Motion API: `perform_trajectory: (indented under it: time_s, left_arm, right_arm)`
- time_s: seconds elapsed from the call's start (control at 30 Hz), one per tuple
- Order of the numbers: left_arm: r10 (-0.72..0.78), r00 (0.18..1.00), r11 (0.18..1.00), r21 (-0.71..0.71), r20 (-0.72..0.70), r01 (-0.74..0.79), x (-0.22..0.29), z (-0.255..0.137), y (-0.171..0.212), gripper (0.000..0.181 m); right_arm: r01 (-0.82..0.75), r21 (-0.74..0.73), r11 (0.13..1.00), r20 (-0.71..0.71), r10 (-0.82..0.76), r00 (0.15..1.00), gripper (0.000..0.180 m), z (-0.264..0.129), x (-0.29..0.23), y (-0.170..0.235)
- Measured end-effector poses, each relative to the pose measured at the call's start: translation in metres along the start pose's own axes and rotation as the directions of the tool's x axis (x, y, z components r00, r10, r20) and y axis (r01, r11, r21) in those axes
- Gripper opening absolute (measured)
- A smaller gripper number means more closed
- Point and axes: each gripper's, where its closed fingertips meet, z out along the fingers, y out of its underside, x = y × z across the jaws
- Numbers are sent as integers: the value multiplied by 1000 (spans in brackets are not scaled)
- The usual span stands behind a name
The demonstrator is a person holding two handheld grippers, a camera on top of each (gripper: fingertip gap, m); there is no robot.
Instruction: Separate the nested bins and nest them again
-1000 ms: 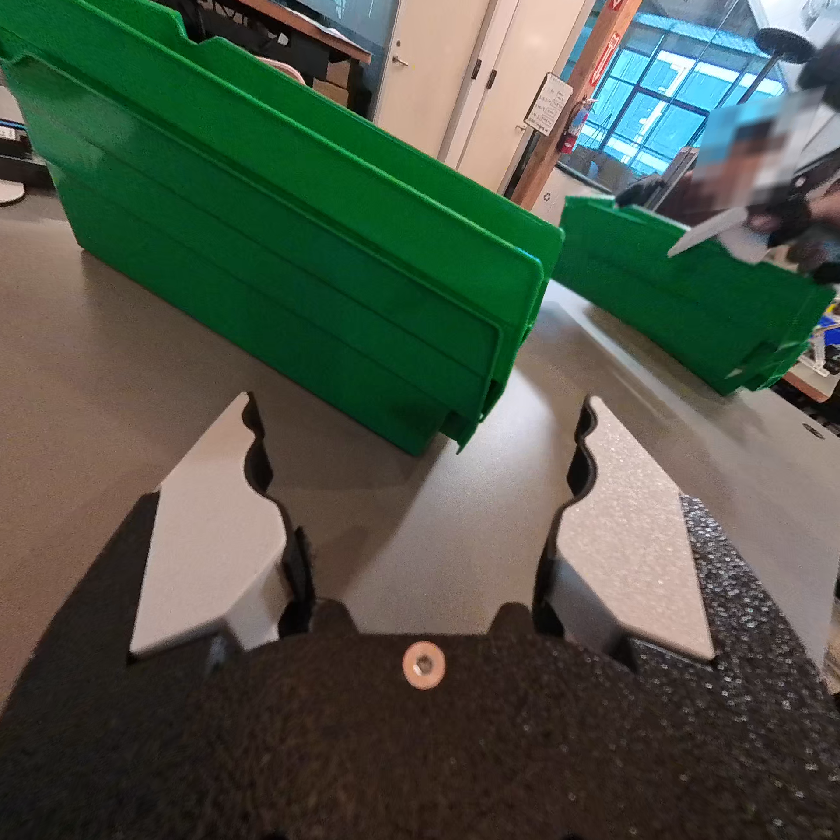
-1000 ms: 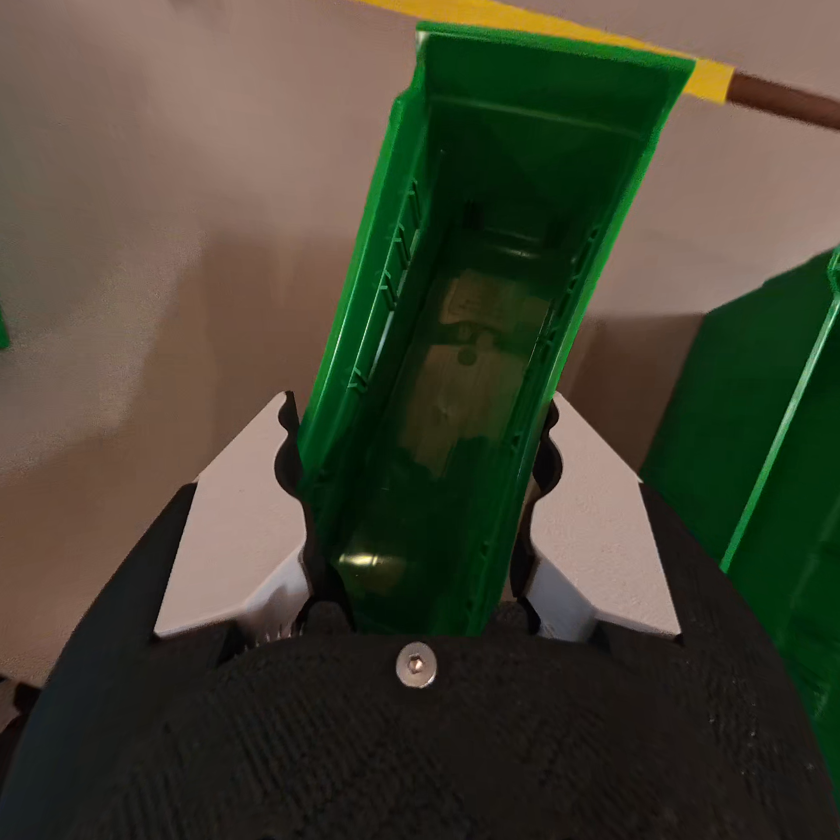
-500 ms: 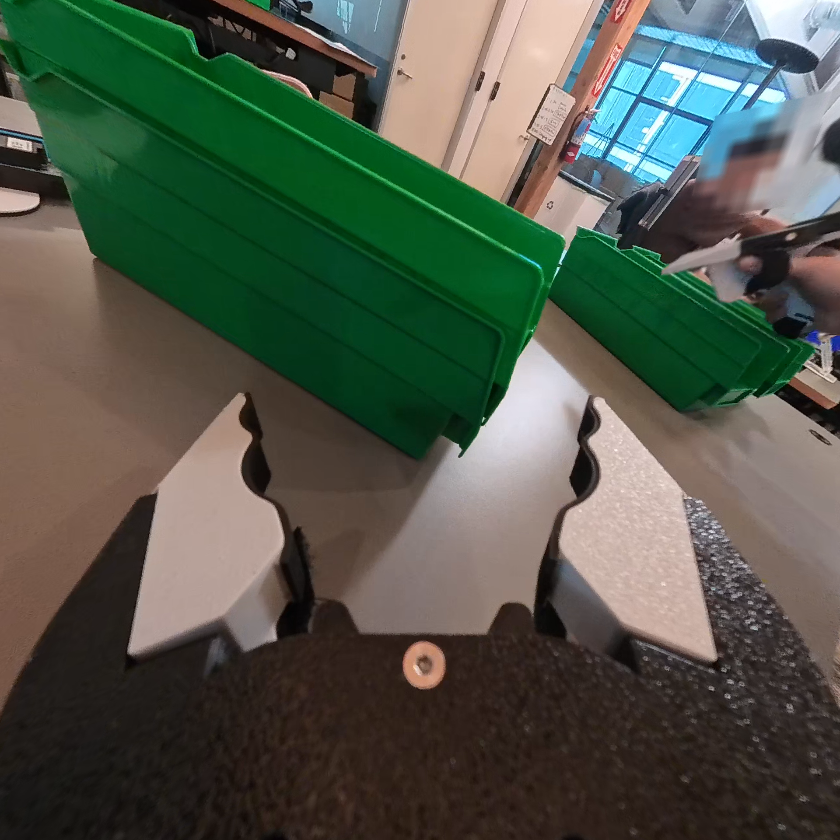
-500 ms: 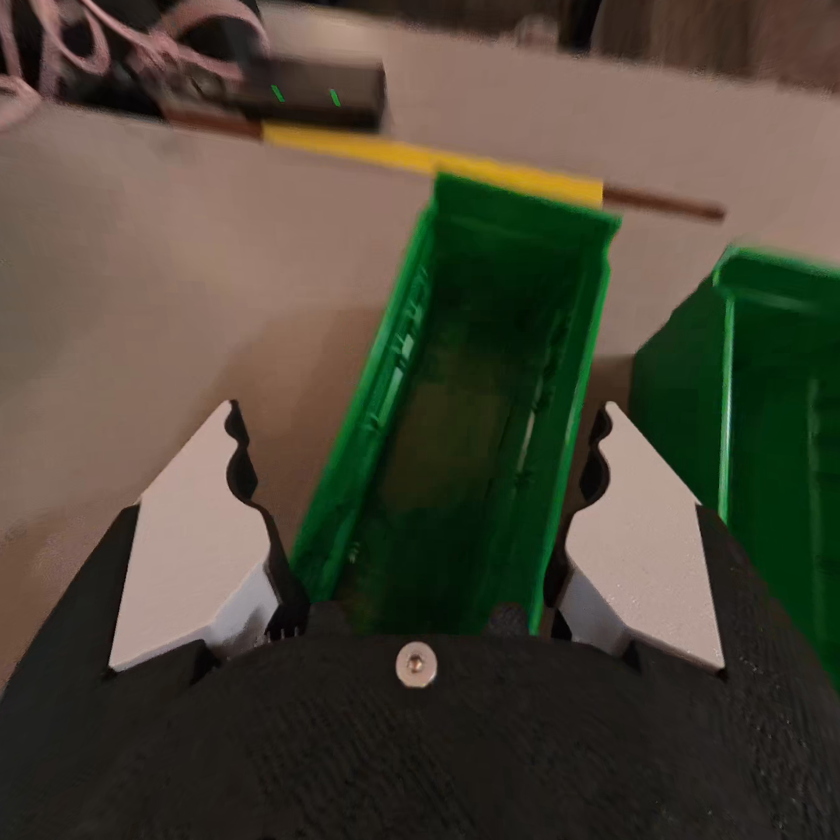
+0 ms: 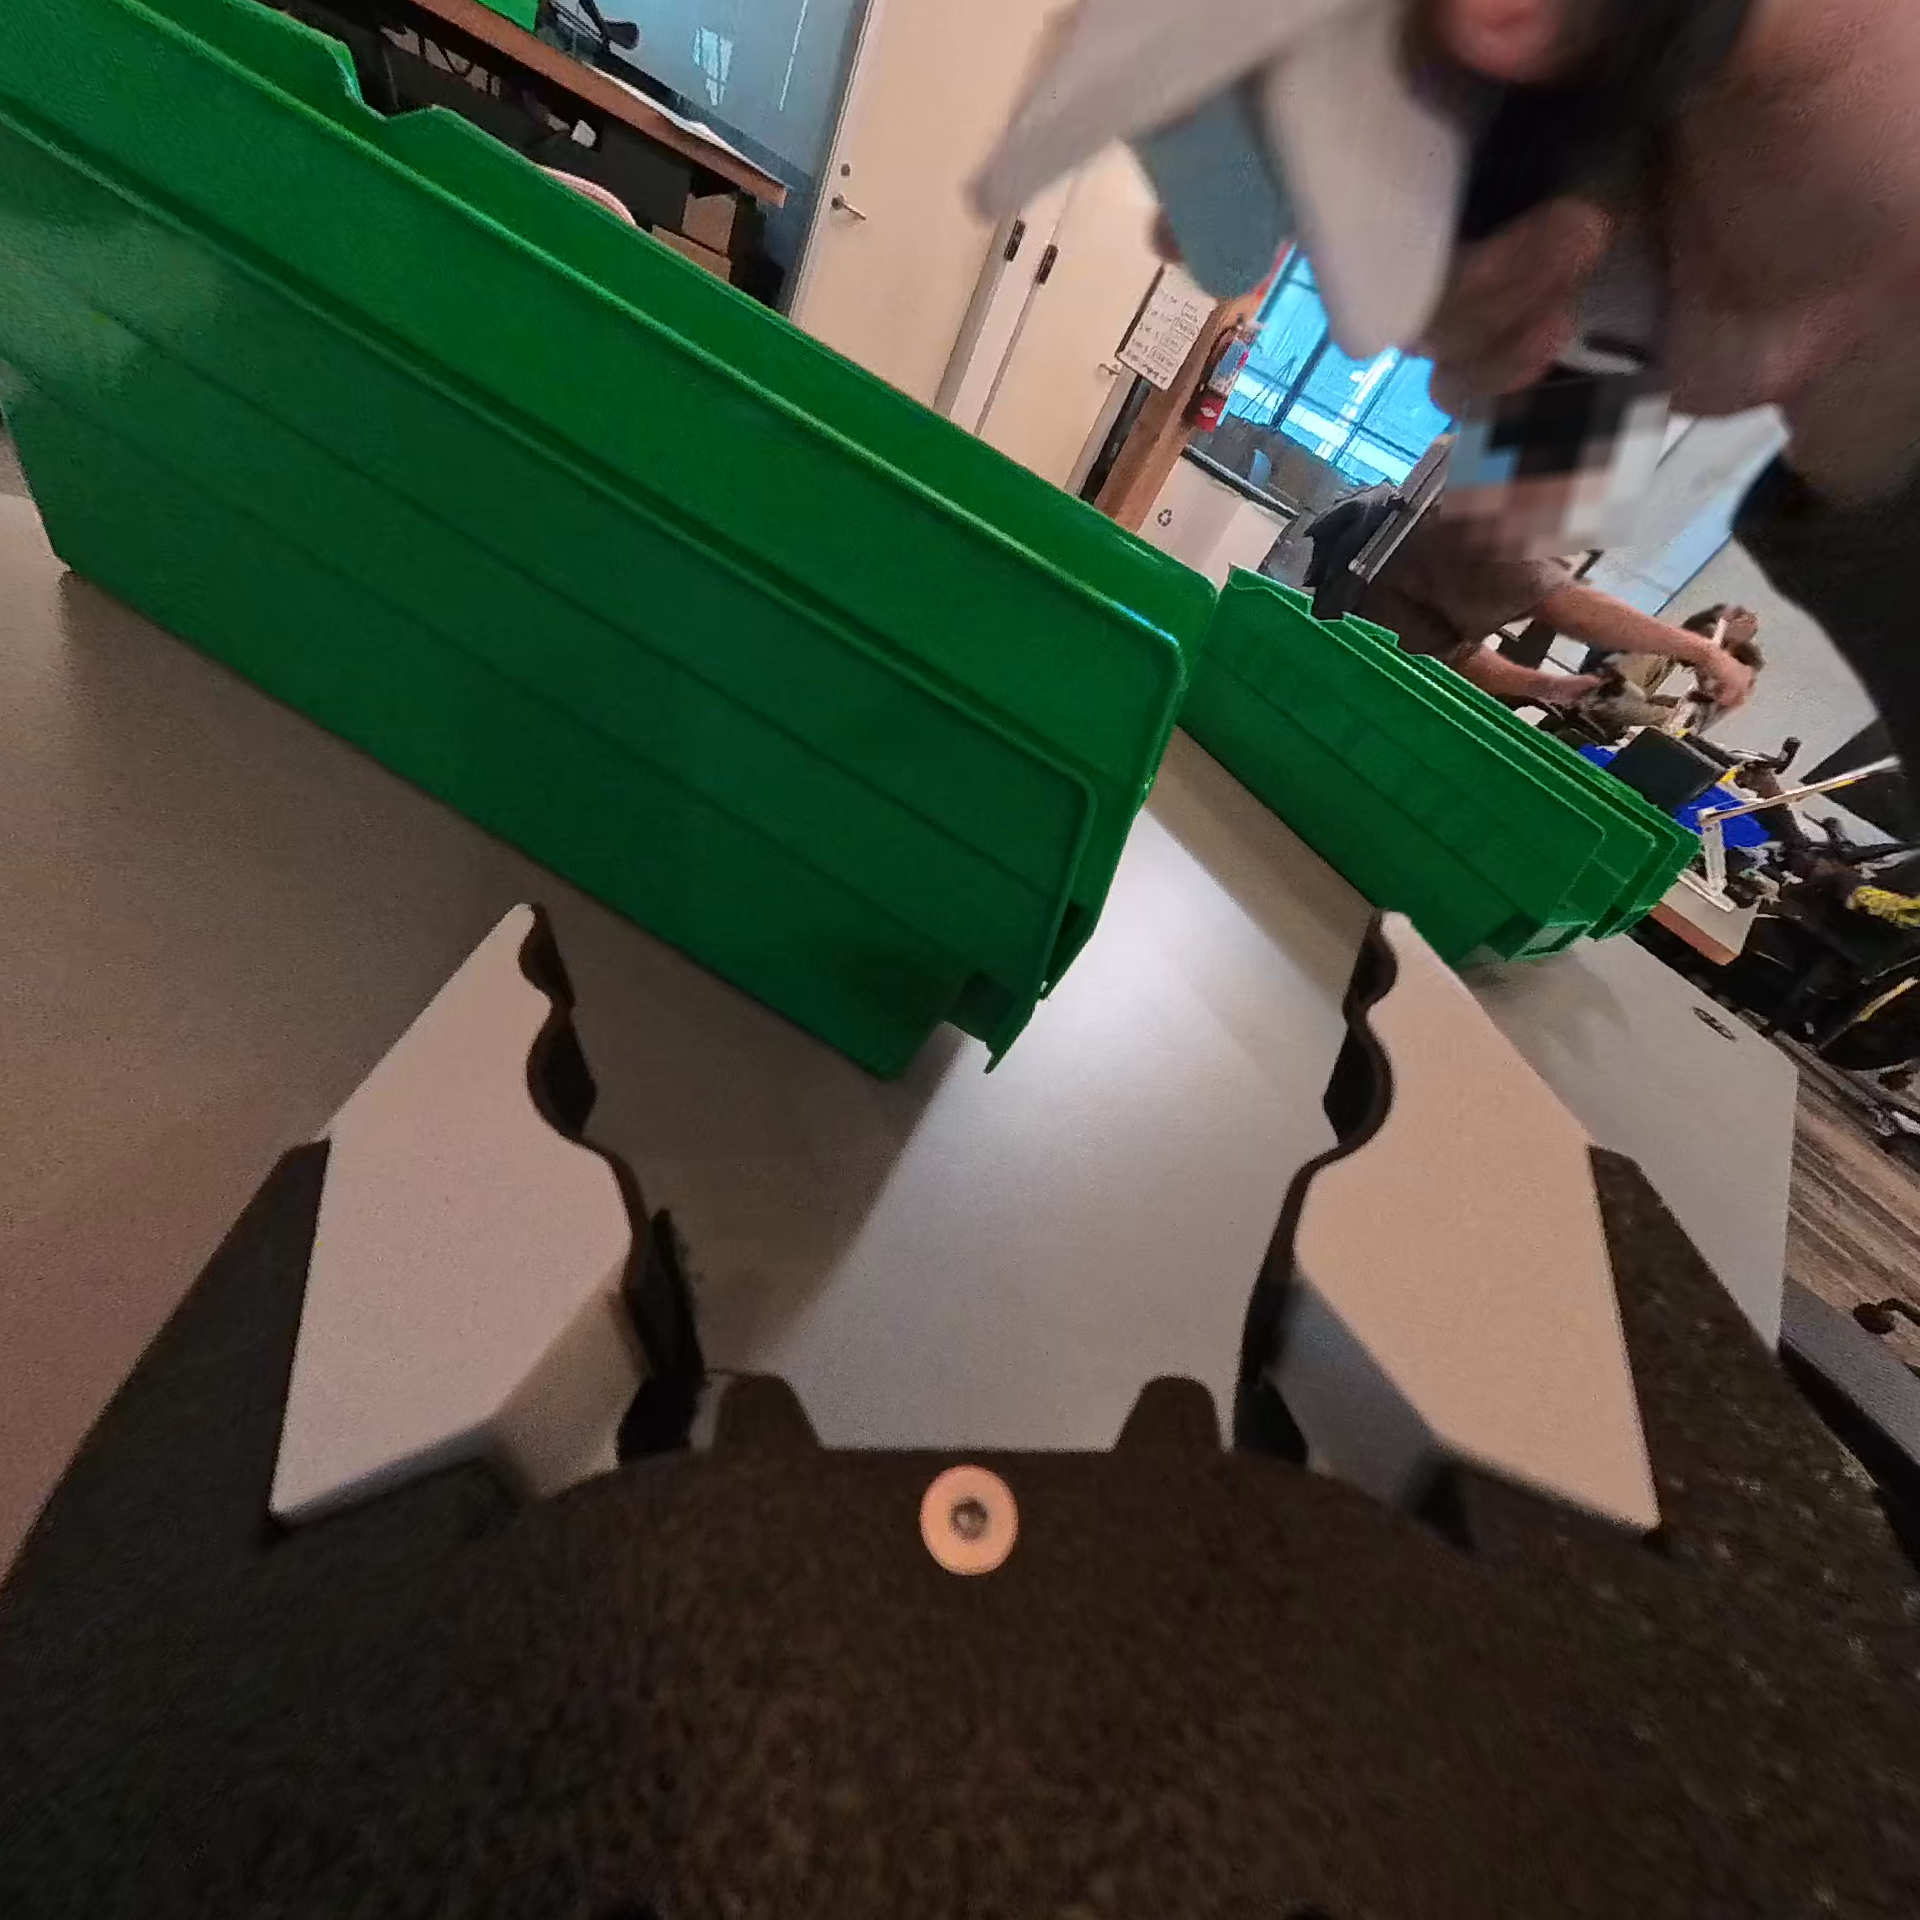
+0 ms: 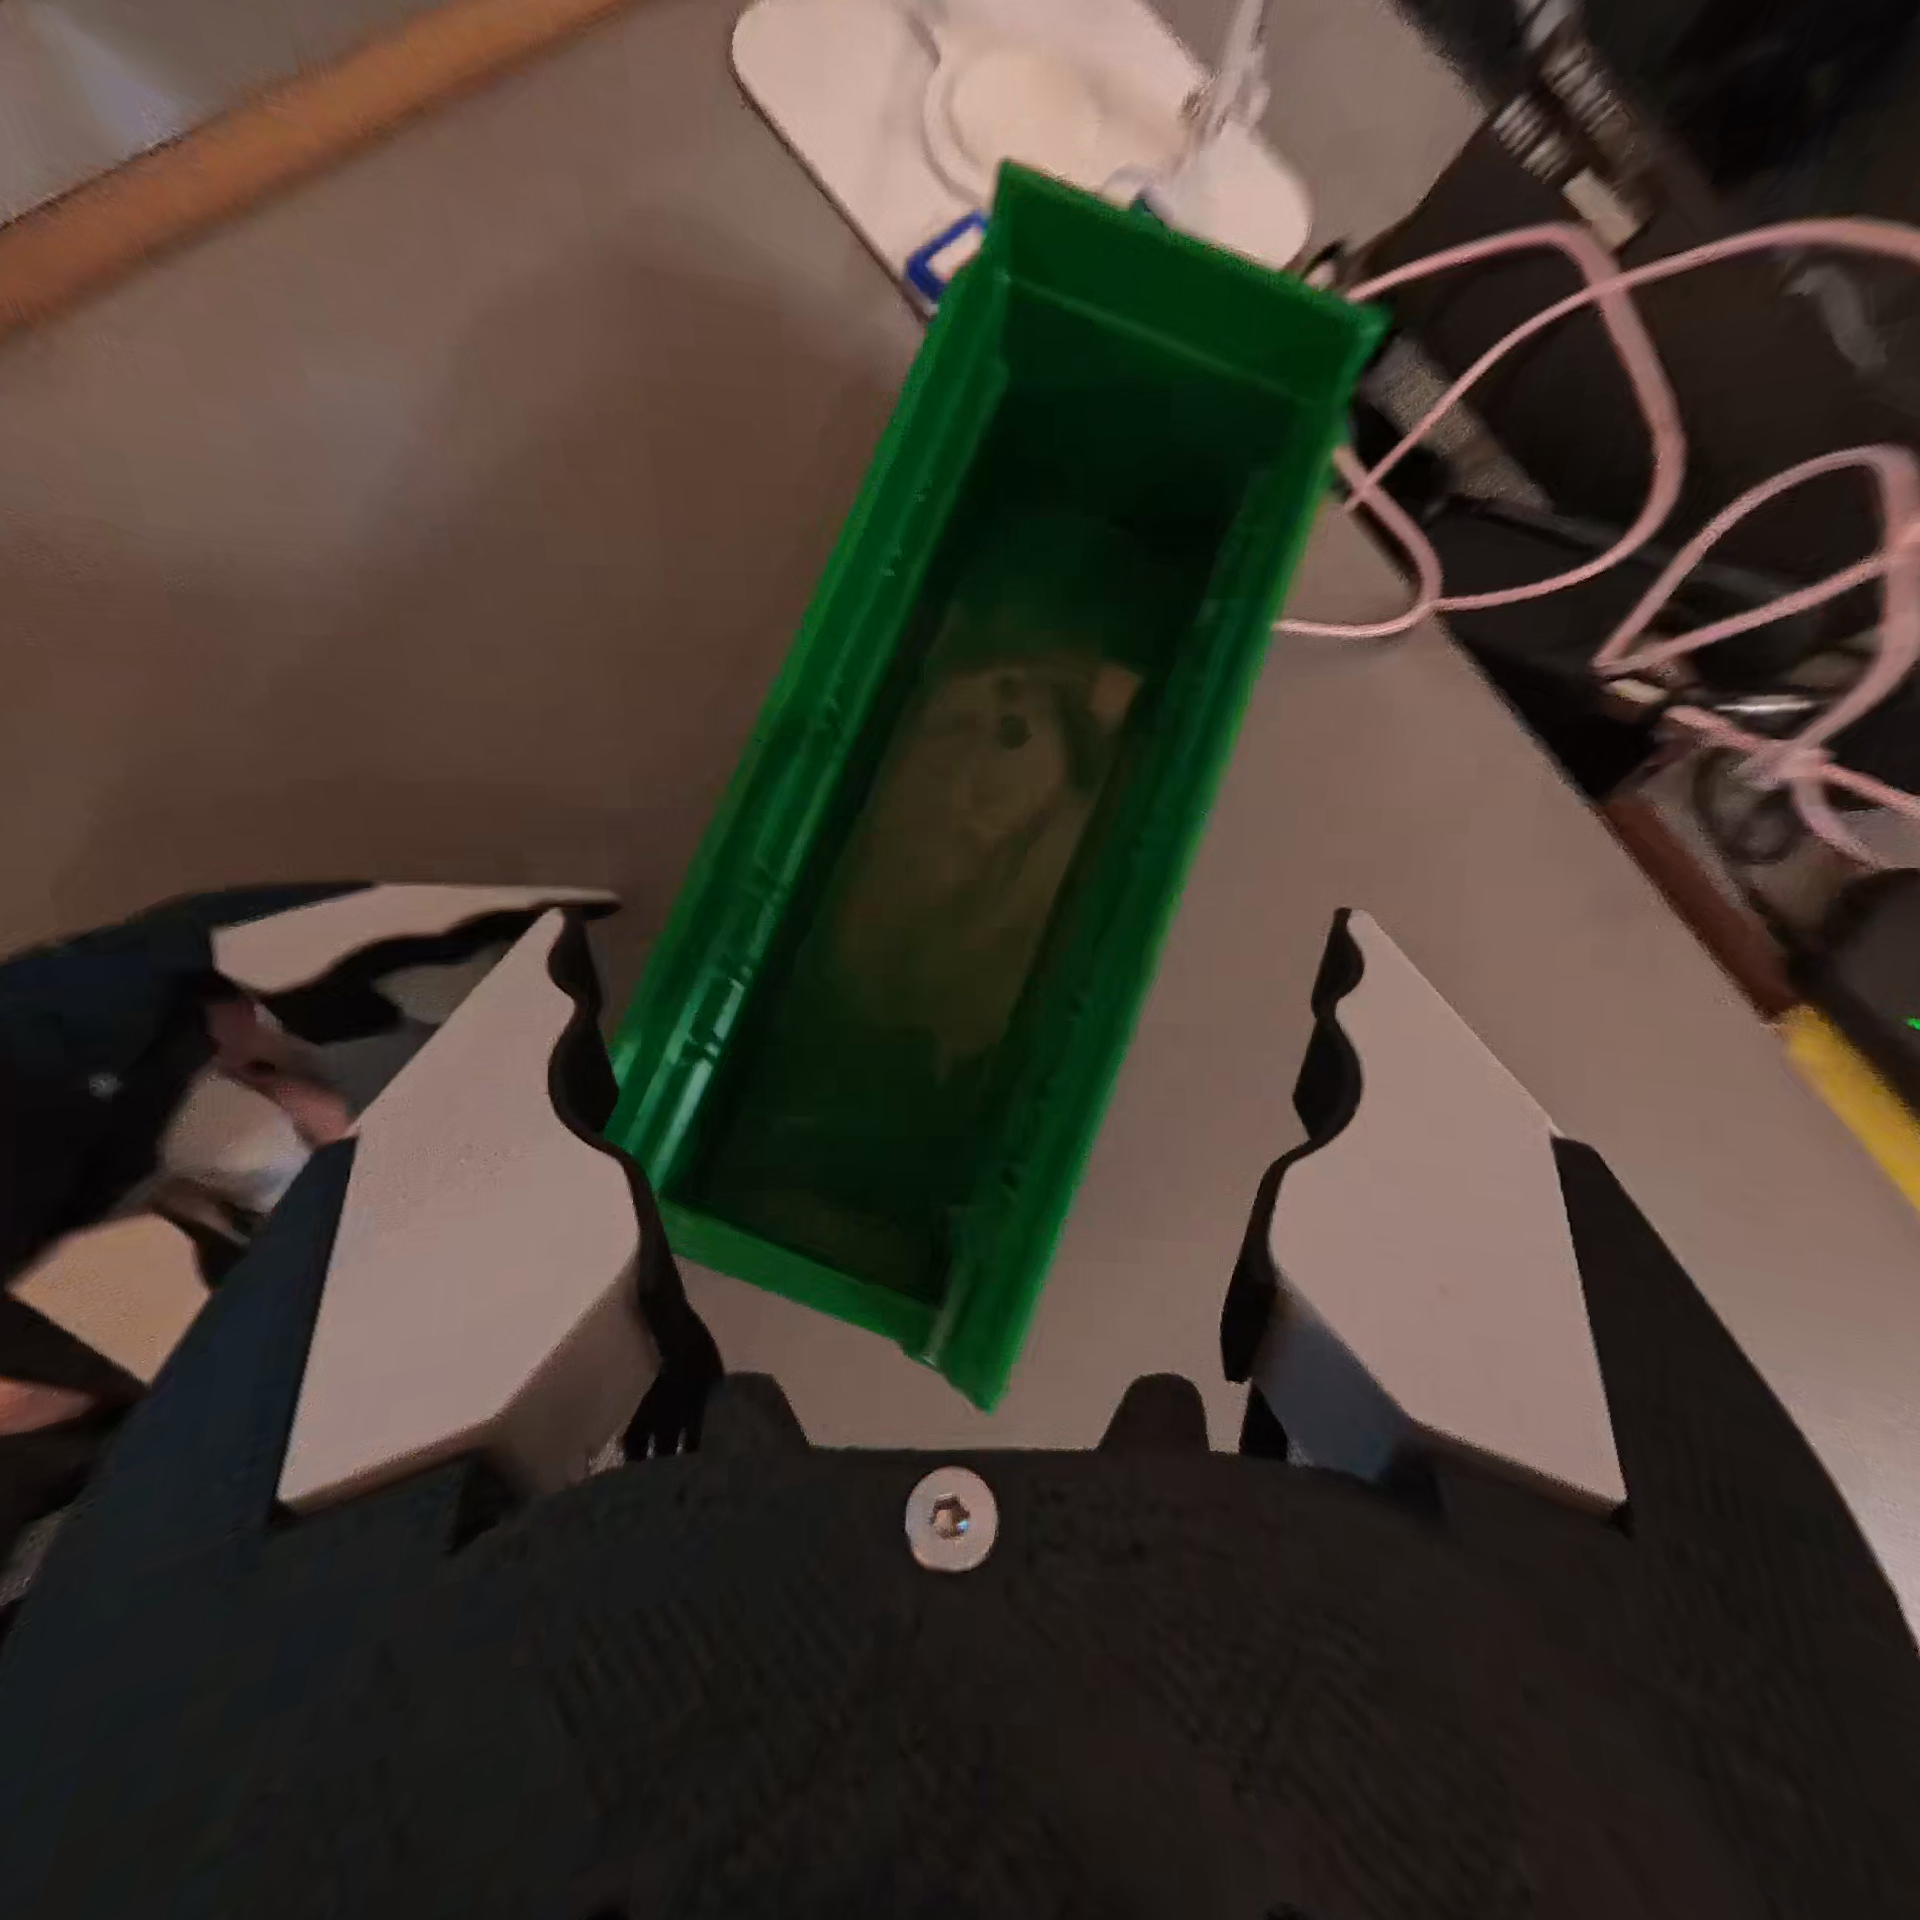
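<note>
Bins are seen in both views on a grey table, which serves as the landmark. In the left wrist view, a stack of nested green bins is set on the table at the left, its long side running from the far left toward the middle, its near corner just ahead of the left gripper. That gripper is held low over the table with its two grey fingers spread wide and nothing between them; only bare tabletop is seen in the gap. Further right on the table, a second, lower green bin stack lies near the table's far right edge, apart from the first. Above it, a blurred shape is seen close to the lens; what it is cannot be told.

In the right wrist view, the table is looked down on from above. At the left, part of the other gripper is seen low over the table. In the middle, a single green bin stands upright on the table, open side up. The right gripper is held above the bin's near end, its fingers spread wider than the bin and apparently clear of it. Pink cables are draped beyond the table's right edge.
</note>
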Motion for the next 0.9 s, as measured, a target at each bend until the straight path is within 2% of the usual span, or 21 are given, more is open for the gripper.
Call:
perform_trajectory:
  time_s: [0.03, 0.17, 0.27, 0.3, 0.33, 0.37, 0.43, 0.53, 0.9]
  left_arm:
    - [-2, 1000, 1000, 1, -2, 2, 0, 0, 0, 143]
    - [0, 1000, 1000, -3, 1, 0, -1, 0, 0, 143]
    - [-7, 1000, 1000, -2, -2, 7, -2, 0, 0, 143]
    - [-10, 1000, 1000, -1, -3, 10, -2, 0, -1, 143]
    - [-15, 1000, 1000, 0, -4, 15, -2, 0, -1, 142]
    - [-18, 1000, 1000, 1, -4, 18, -3, 0, -1, 142]
    - [-23, 1000, 1000, 3, -6, 23, -3, 0, -1, 143]
    - [-23, 1000, 1000, 4, -3, 23, -4, -1, -1, 142]
    - [-25, 1000, 1000, 18, 2, 25, -5, -2, -3, 142]
  right_arm:
    - [-25, -46, 999, 24, 26, 999, 137, 12, -7, -4]
    - [-89, -220, 971, -3, 90, 996, 144, 50, -6, 0]
    - [-136, -289, 948, 10, 145, 989, 145, 65, -9, 7]
    - [-143, -282, 949, -7, 147, 989, 141, 69, -5, 6]
    - [-146, -269, 952, -44, 139, 989, 127, 71, 1, 5]
    - [-153, -262, 953, -59, 143, 988, 121, 72, 4, 3]
    - [-155, -275, 949, -61, 144, 988, 109, 69, 4, 2]
    - [-116, -283, 952, -60, 103, 993, 100, 61, 2, -4]
    - [-69, -164, 984, -23, 66, 998, 98, 6, -9, -47]
